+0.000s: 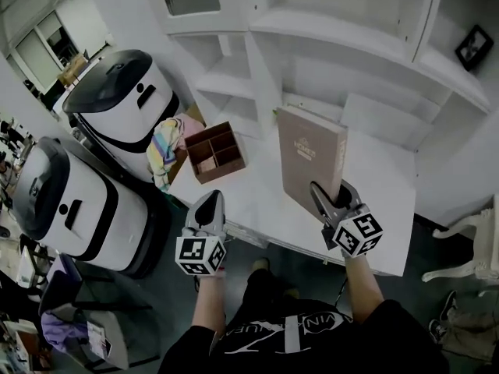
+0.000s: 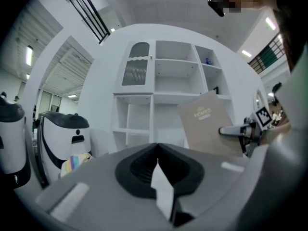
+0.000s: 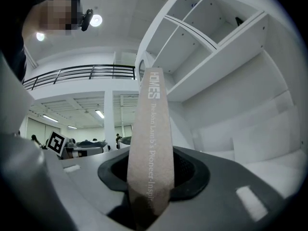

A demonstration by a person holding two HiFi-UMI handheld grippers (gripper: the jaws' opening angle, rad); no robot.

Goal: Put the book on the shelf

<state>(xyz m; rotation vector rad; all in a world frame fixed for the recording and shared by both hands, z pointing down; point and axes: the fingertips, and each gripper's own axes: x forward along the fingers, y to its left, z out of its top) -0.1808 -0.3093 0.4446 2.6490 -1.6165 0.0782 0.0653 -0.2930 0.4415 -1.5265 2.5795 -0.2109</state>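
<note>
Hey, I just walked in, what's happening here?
A person is working with a handheld tool in each hand. The right tool is clamped on the lower end of a brown book and holds it upright over the white desk, in front of the white shelf unit. The left tool is shut with nothing in it, held off to the side near the desk's edge. The book is not on a shelf yet.

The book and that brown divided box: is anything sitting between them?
No. In the head view, only bare white tabletop separates the book, held in the right gripper, from the box.
</note>
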